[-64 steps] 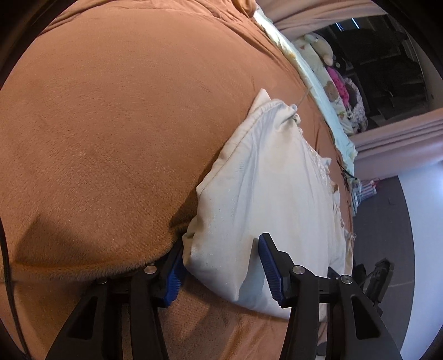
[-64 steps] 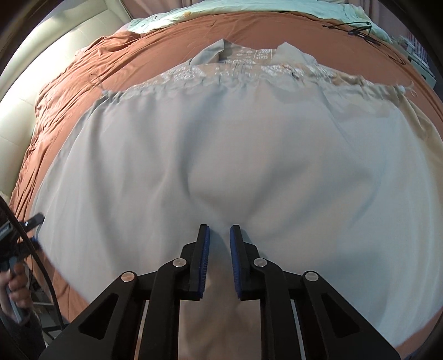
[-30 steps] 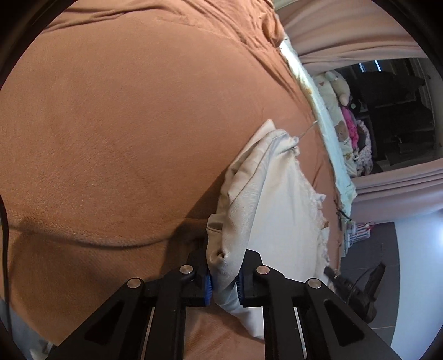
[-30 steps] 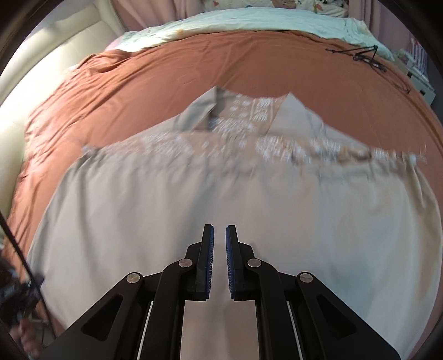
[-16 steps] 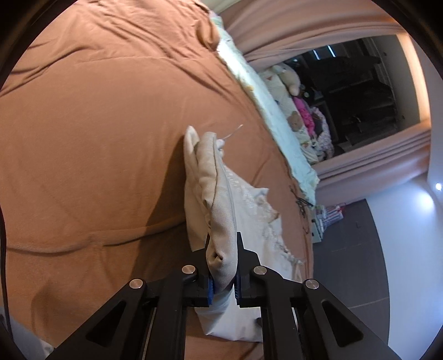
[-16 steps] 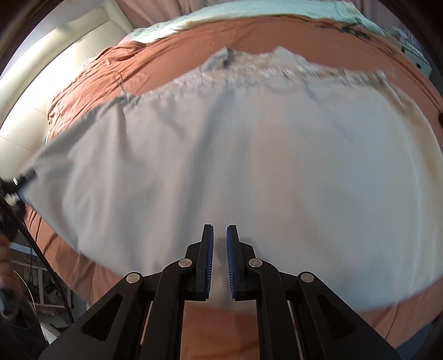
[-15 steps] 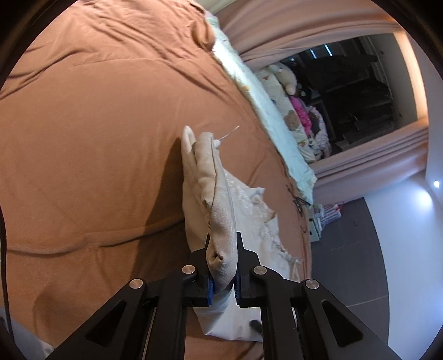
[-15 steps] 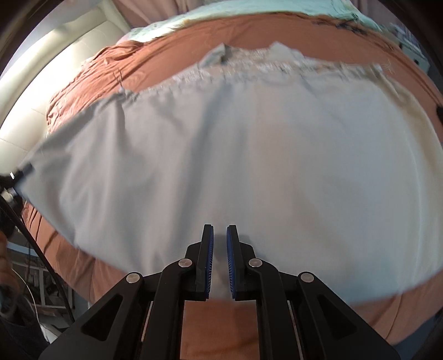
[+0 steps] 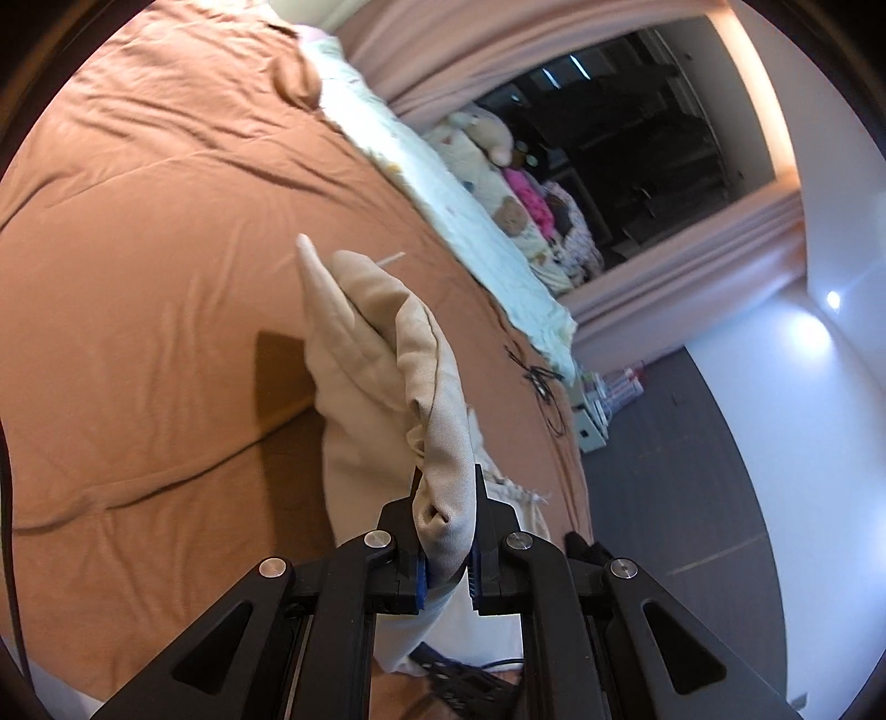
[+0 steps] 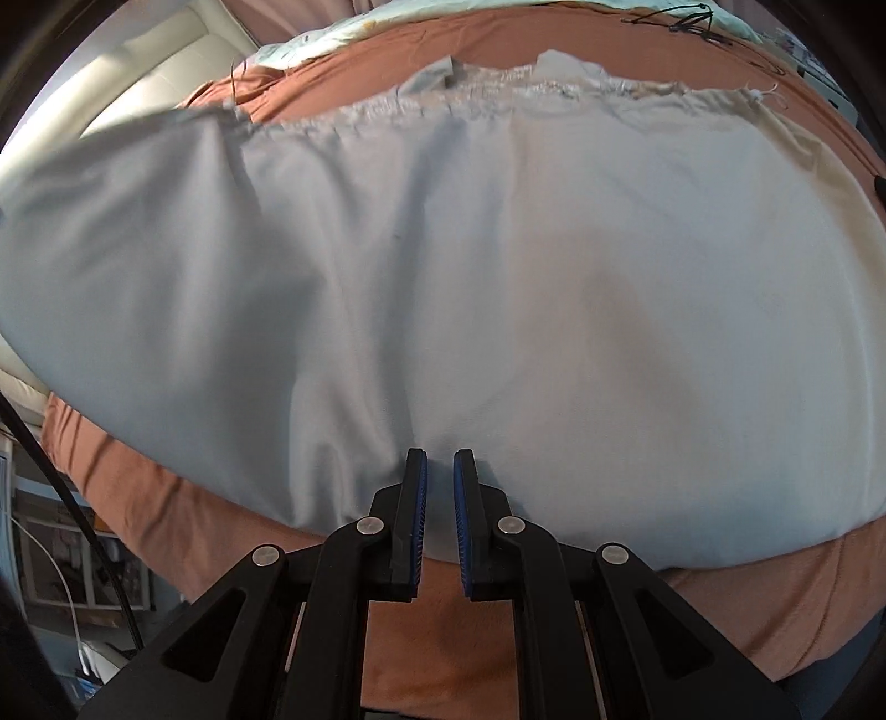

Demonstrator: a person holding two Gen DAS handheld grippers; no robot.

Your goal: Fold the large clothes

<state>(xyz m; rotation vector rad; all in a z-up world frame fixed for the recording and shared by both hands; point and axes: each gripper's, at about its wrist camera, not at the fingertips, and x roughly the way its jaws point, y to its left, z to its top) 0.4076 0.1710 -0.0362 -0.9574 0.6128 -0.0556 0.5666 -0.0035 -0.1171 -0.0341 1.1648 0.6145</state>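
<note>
A large cream garment (image 10: 498,288) with a lace-trimmed far edge lies spread over the brown bed cover (image 10: 554,44). My left gripper (image 9: 447,531) is shut on a bunched corner of the garment (image 9: 387,354) and holds it lifted above the bed. My right gripper (image 10: 439,487) is shut on the garment's near edge, with the cloth pinched between the blue pads (image 10: 421,498). The cloth billows up on the left side of the right wrist view.
The brown bed cover (image 9: 138,277) fills the left. A pale green blanket (image 9: 470,205) with stuffed toys lies along the far bed edge. A black cable (image 9: 534,376) rests on the bed. Dark floor (image 9: 692,498) and small boxes lie beyond the bed's end.
My left gripper shut on the garment corner and lifted it off the bed. The cloth now rises higher and billows in the right wrist view.
</note>
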